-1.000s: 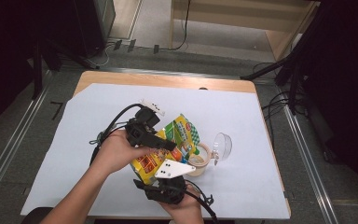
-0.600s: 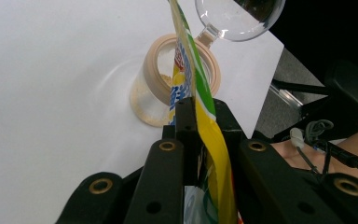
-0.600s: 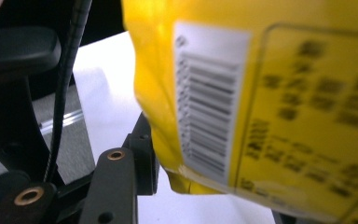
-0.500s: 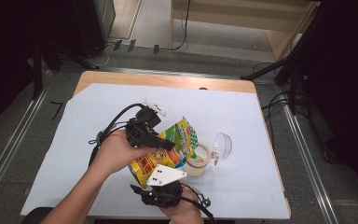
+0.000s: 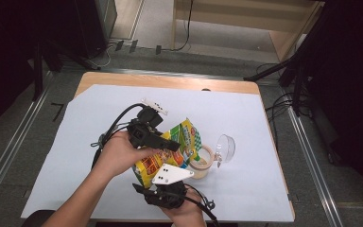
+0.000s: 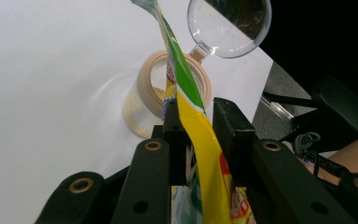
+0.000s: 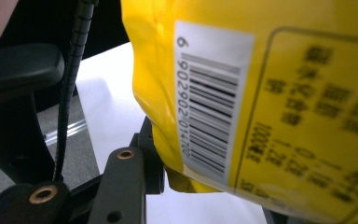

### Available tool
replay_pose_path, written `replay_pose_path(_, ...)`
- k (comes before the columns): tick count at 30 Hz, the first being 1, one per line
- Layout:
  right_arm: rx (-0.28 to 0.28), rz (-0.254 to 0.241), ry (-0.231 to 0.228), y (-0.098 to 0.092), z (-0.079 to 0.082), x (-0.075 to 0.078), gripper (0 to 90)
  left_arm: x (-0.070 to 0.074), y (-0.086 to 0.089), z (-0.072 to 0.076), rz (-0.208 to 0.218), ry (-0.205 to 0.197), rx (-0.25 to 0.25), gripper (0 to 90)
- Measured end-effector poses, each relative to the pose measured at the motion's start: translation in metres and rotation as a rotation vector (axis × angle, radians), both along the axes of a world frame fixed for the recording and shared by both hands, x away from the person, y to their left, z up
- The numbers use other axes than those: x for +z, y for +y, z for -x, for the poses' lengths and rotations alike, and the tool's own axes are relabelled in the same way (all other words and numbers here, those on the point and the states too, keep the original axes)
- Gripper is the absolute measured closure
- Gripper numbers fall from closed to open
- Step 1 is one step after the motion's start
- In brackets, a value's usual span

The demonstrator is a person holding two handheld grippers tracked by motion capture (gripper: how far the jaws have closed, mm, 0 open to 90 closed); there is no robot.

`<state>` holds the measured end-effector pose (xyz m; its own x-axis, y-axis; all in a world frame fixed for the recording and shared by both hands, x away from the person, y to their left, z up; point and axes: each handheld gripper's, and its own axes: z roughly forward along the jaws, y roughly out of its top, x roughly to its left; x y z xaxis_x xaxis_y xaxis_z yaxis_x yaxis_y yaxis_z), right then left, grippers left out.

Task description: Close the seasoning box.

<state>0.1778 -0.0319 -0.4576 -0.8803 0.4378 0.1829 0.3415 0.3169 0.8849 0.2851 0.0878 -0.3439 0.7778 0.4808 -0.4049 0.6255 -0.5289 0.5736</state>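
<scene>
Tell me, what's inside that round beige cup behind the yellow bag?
In the left gripper view, some pale crumbly powder lies at the bottom of the cup. The yellow bag crosses in front, hiding the middle of the cup's inside.

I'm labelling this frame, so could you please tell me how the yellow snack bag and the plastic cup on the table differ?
The snack bag is opaque yellow with green and red print; the cup is a see-through beige tub. The bag is held up off the table between the left gripper and right gripper; the cup stands on the white sheet untouched. The bag is soft and crumpled, the cup rigid and round. Both appear open at the top, the bag's mouth over the cup.
</scene>
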Motion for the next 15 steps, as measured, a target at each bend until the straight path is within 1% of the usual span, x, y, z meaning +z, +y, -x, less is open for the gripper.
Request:
replay_pose_path(4, -0.009, -0.03, 0.021, -0.0028, -0.0025, 0.0024, 62.7, 0.0014, 0.0007, -0.0003, 0.004, -0.002, 0.009, 76.3)
replay_pose_path(5, -0.01, -0.031, 0.022, -0.0032, -0.0029, 0.0028, 62.6, 0.0013, 0.0006, -0.0006, 0.005, -0.003, 0.009, 76.8)
replay_pose_path(9, -0.009, -0.022, 0.022, -0.0029, -0.0036, 0.0026, 62.2, 0.0, 0.0003, -0.0019, -0.011, -0.005, 0.004, 80.1)
replay_pose_path(12, -0.002, -0.015, 0.014, -0.0022, -0.0033, 0.0027, 61.7, -0.0009, 0.0017, -0.0036, -0.008, 0.008, 0.011, 81.8)
replay_pose_path(15, -0.002, 0.018, -0.02, -0.001, -0.002, 0.0043, 61.2, -0.001, 0.0032, -0.0063, -0.008, 0.019, 0.018, 82.0)
